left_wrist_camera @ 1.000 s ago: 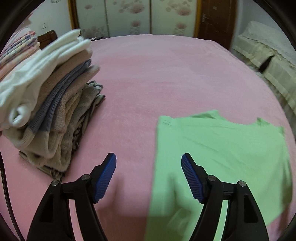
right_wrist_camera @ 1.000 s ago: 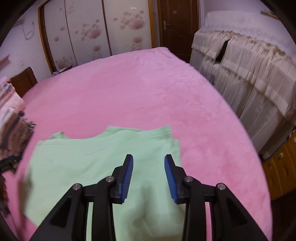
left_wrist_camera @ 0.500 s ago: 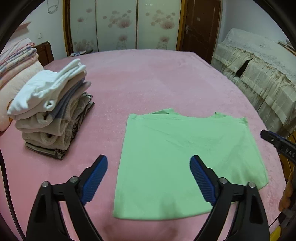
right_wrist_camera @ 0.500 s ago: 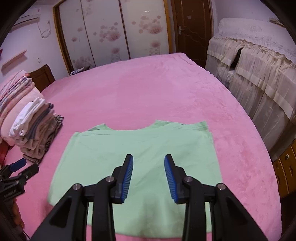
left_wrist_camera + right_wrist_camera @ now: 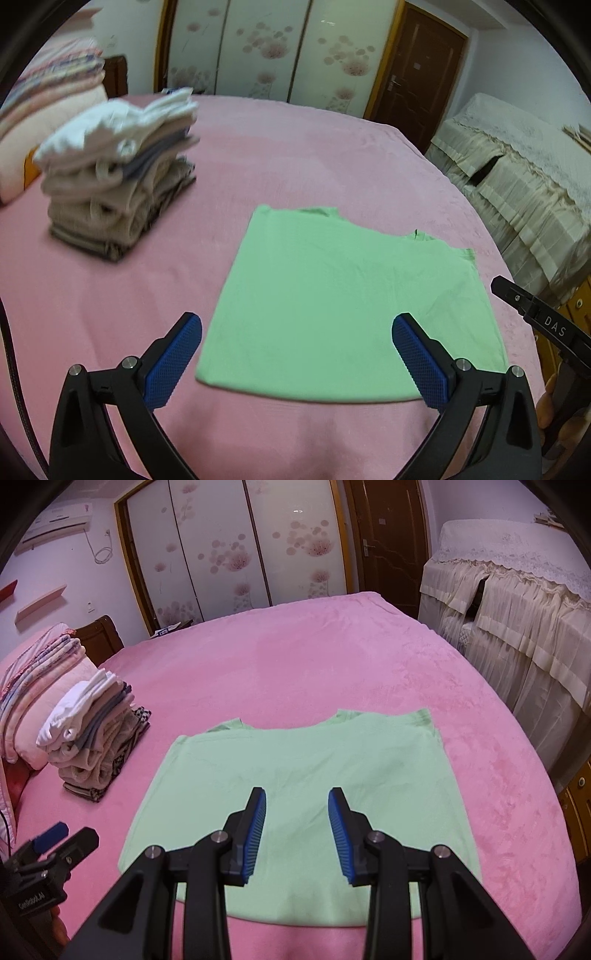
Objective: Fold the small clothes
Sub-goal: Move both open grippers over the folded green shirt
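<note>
Left gripper (image 5: 295,356) spread wide, right gripper (image 5: 297,830) parted, both holding nothing (blue pads bare); flat light-green cotton shirt (image 5: 306,794) lies at frame centre on pink plush bedspread (image 5: 314,657), folded beige-and-white clothes stack (image 5: 92,734) at left

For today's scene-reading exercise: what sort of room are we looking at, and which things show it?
Most likely a home bedroom: a wide bed under a pink plush blanket, a floral sliding-door wardrobe behind it, and a stack of folded pale clothes beside a flat green sleeveless top.
</note>
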`<state>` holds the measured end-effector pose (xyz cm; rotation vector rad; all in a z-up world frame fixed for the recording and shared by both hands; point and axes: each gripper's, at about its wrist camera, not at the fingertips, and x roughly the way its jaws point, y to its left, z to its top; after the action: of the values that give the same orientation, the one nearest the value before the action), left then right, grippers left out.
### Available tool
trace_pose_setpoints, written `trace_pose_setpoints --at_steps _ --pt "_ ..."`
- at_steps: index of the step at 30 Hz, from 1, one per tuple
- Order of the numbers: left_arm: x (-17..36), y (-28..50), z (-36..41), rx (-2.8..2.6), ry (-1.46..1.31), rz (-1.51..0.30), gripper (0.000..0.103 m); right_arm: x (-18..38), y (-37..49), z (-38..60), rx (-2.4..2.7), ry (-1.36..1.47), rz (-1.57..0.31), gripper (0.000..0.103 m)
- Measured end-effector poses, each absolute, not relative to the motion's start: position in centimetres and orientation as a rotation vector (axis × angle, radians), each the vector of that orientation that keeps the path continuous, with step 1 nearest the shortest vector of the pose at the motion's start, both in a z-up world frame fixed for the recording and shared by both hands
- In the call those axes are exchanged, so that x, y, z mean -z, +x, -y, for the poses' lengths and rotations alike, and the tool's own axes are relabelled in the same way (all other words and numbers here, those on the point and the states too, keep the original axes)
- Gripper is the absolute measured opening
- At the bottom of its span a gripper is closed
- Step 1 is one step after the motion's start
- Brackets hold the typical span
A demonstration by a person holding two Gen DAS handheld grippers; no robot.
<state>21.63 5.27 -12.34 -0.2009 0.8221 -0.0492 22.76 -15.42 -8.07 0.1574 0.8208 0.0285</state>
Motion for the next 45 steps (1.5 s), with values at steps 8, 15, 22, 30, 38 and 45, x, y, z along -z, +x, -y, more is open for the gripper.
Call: trace_pose_setpoints --at_steps 8,15,22,30,38,45 --pt "18.4 20.7 -8.5 0.011 -0.420 -0.917 0.102 11.5 22.4 15.5 -0.008 0.178 -0.851 0.035" --pt "22.8 19.9 -10.3 0.017 -0.669 -0.965 0.102 14.2 22.8 14.9 -0.015 0.193 -0.891 0.035" --pt "25.8 20.3 -10.6 0.043 -0.832 -0.949 0.102 15.4 23.0 14.0 -0.025 0.168 -0.911 0.035" --pt "27.0 21.6 -11.3 0.073 -0.917 -0.861 0.102 16.4 23.4 13.4 -0.033 0.168 -0.927 0.035" --pt "27.5 22.3 -12.6 0.139 -1.009 -0.763 0.102 16.8 23.6 12.6 -0.056 0.164 -0.920 0.035" --pt "27.7 23.6 -12.4 0.180 -1.012 -0.734 0.100 18.1 23.8 12.3 -0.066 0.178 -0.931 0.035"
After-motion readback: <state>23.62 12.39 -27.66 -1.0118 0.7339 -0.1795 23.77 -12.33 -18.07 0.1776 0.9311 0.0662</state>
